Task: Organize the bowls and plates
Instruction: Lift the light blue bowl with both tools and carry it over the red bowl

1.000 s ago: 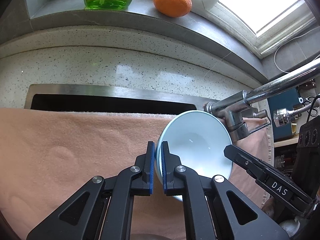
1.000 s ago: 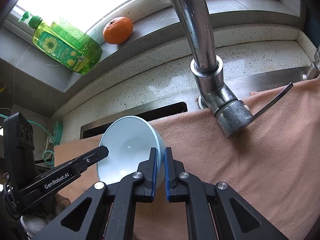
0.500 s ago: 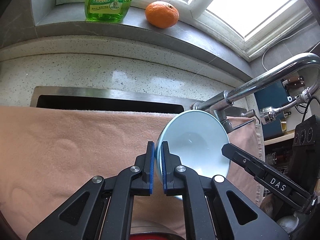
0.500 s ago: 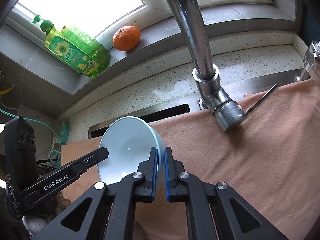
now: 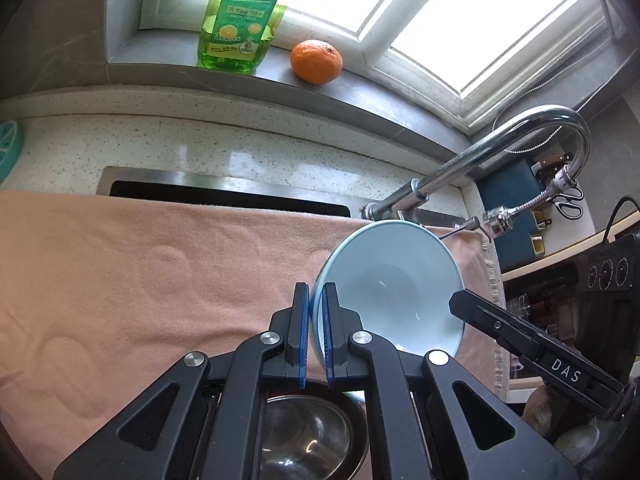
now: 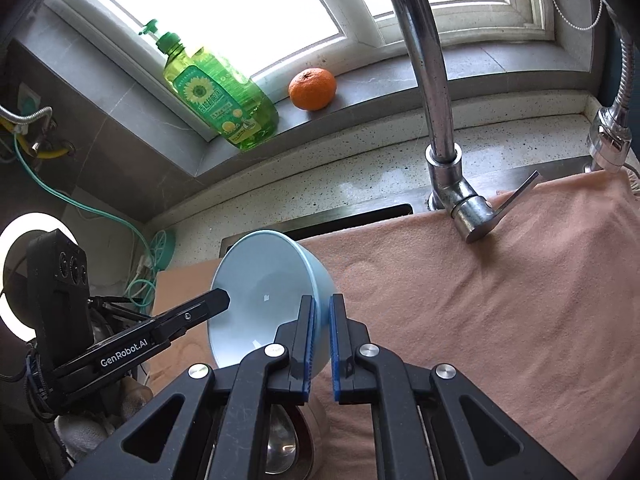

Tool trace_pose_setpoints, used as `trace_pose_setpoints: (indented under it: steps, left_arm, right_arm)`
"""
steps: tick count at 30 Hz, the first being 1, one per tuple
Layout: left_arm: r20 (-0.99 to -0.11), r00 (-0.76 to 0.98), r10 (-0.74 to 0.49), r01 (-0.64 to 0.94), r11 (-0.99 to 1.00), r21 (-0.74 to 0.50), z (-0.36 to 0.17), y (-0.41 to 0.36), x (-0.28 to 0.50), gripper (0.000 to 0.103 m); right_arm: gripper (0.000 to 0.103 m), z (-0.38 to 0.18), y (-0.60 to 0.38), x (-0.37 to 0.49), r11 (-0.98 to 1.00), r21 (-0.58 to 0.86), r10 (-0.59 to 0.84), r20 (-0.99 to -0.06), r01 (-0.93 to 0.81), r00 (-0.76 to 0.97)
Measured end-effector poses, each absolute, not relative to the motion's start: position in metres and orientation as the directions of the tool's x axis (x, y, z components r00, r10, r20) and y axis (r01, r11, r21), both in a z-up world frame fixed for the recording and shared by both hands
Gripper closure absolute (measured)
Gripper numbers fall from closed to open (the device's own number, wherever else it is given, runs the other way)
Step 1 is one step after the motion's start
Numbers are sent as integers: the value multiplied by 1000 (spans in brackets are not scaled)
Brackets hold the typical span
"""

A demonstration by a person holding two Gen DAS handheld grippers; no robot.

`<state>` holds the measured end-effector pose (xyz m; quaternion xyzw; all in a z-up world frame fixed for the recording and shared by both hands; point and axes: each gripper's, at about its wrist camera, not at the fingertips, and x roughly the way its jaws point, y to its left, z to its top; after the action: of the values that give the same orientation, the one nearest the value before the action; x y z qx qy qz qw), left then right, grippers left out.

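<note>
Left wrist view: left tool [image 5: 315,334] clamped narrow on the near rim of the pale blue bowl [image 5: 394,286], blue pads on either side of the rim wall. Bowl tilted on edge, hollow side facing right, lifted clear of the pink towel [image 5: 160,280] spread over the bench. Opposite rim met by the right tool [image 5: 460,300], a black finger marked DAS reaching in from the lower right. Below the fingers, a steel bowl [image 5: 308,436] lying on the towel, partly hidden behind the tool frame. Beyond the towel, a dark strip of sink opening [image 5: 228,196] and speckled stone bench [image 5: 240,148]. On the windowsill [image 5: 360,84], a green soap bottle [image 5: 240,28] just beside an orange [image 5: 316,61], not touching. Curved chrome tap [image 5: 500,140] arching at right.

Right wrist view: right tool [image 6: 320,340] pinched narrow on the bowl [image 6: 260,292] rim, one pad inside, one outside. Bowl held between the two tools, hollow side facing left, left tool [image 6: 222,298] with its GenRobot.AI finger at the far rim. Steel bowl [image 6: 284,444] glimpsed under the frame, low in the picture. Tap [image 6: 436,120] upright at right, lever over the towel [image 6: 480,300]. Soap bottle [image 6: 224,96] and orange [image 6: 312,89] on the sill, apart. Ring light [image 6: 16,240] glowing at far left.
</note>
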<state>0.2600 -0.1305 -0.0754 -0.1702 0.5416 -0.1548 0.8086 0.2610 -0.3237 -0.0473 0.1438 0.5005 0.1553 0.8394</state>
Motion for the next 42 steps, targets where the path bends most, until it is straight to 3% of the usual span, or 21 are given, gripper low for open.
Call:
trace_pose_setpoints:
  steps: [18,42]
  left_arm:
    - [-832,359,-424,54,899,-435,-79,-90,195,98]
    - [-869,301,-392,69,918,-390,-102,-92,170,97]
  right_arm:
    - [96,-57,-286,185,905,378,425,-801,-193,422]
    - [96,-105,-282,162,921,354,389,-854,-163,345]
